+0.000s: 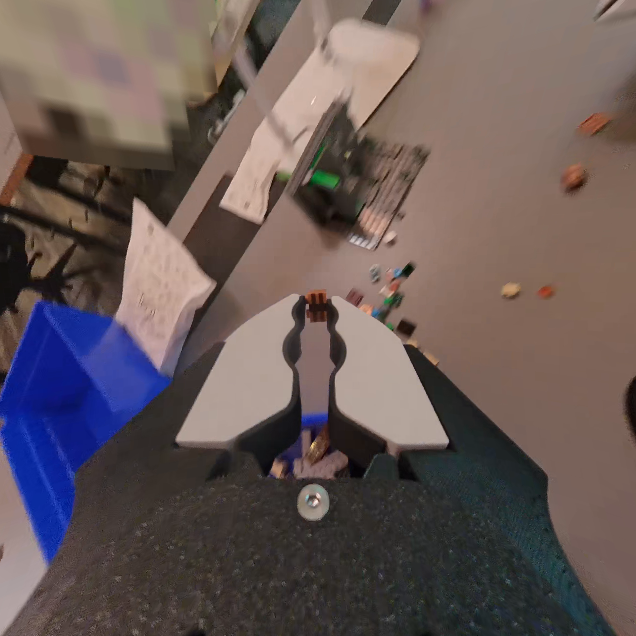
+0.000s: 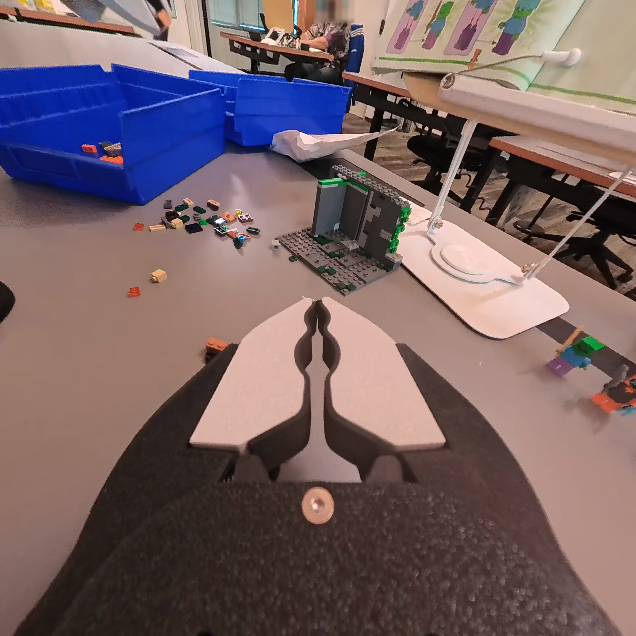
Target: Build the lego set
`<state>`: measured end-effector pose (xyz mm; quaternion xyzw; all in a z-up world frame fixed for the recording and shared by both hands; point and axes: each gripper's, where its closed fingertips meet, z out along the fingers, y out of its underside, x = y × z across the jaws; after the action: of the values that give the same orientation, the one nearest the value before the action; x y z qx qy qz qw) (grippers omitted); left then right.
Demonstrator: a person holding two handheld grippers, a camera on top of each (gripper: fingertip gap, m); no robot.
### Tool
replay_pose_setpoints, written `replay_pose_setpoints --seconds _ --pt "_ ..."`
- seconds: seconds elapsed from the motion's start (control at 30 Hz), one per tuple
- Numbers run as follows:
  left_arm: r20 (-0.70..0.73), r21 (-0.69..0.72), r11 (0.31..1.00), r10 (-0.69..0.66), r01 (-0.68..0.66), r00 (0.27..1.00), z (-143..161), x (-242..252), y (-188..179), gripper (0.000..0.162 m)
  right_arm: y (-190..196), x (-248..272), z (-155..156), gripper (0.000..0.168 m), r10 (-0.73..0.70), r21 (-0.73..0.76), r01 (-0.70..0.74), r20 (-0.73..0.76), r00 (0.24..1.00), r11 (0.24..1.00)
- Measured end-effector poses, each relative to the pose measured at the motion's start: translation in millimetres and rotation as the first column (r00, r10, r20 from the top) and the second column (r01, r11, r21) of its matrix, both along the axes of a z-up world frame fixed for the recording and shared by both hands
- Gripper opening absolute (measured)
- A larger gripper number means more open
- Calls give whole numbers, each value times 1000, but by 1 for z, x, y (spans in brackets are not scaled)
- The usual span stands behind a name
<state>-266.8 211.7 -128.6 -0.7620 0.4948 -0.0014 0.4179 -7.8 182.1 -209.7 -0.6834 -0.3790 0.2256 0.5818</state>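
1. My left gripper [image 1: 317,303] is clamped on a small orange-brown brick [image 1: 316,306], held at the fingertips above the blue bin [image 1: 62,395].
2. Grey-green lego build [image 2: 354,227] stands near the bench's far edge, touching the white stand base [image 2: 481,275].
3. Loose pieces [image 2: 206,218] lie between bin and build.
4. My right gripper [image 2: 316,304] has tips pressed together, empty, low over the bench [image 2: 86,361].

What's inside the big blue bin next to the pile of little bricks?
The blue bin holds a few loose bricks, orange and grey, in its front corner. Its front wall hides the floor right behind it, so more may sit there.
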Motion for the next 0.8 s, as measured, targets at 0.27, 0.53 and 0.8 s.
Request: replay_pose_setpoints --seconds 0.27,0.53,0.8 --pt "144 58 965 -260 254 955 -6 140 -47 11 -12 -4 14 0 60 1 -60 -36 998 998" --pt "322 95 957 -290 274 901 -41 241 -68 12 -16 23 43 4 62 -44 -67 -103 993 997" --pt "265 222 953 -261 205 928 -74 253 -60 12 -37 20 42 15 213 -261 -251 -166 963 932"
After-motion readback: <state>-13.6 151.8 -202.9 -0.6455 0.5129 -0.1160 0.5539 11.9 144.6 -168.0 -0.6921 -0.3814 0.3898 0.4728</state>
